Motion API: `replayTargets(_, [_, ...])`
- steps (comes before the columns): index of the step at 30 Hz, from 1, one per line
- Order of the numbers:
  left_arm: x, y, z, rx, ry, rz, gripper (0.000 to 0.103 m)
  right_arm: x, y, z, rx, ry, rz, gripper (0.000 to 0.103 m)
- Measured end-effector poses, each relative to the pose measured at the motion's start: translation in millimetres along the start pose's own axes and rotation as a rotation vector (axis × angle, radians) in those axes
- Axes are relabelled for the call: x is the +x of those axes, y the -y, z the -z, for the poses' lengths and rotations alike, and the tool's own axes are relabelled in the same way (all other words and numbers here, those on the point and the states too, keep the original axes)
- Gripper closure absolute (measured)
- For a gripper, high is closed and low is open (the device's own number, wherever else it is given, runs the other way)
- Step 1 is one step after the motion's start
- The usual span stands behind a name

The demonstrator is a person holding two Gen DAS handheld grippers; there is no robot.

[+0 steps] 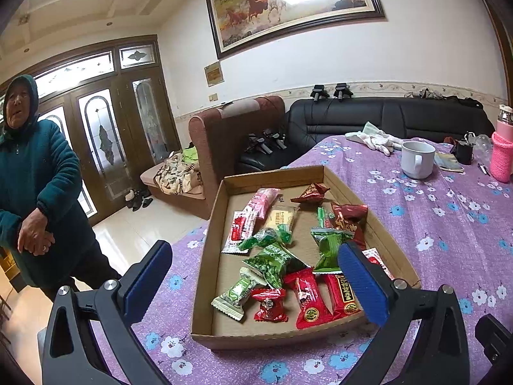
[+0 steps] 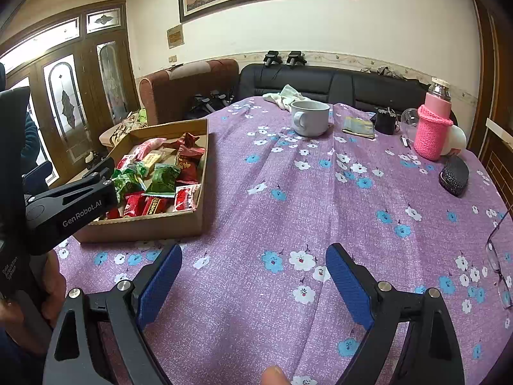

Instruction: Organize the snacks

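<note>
A: Where are the snacks?
B: Crinkled foil packets (image 1: 275,263), red and green, lie in the shallow cardboard tray (image 1: 205,256) on the floral purple cloth (image 2: 288,192).
A: And the tongs?
B: Left gripper (image 1: 256,284) hovers over the tray, ribbed blue pads spread wide, empty. Right gripper (image 2: 253,285), right of the tray, likewise.

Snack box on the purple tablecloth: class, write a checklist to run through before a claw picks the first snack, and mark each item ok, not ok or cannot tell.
1. Left claw open and empty: ok.
2. Right claw open and empty: ok.
3. Left claw aimed over the cardboard box: ok.
4. Snacks uncovered, like the red packet: ok.
5. Bare tablecloth beside the box for sorting: ok.
6. Cup away from the box: ok.
</note>
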State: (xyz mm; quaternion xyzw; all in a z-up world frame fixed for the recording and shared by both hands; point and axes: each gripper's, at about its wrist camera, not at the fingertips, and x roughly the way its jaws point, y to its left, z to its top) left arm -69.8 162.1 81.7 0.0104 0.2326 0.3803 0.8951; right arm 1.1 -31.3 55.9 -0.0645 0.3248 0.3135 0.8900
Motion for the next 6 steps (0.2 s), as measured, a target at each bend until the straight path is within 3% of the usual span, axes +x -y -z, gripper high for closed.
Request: replayTargets(6, [-6.0,-0.4,0.7,-0.009,0.034,-0.042,0.000,0.8,1.5,-0.2,0.002,-0.003,0.001,0.009])
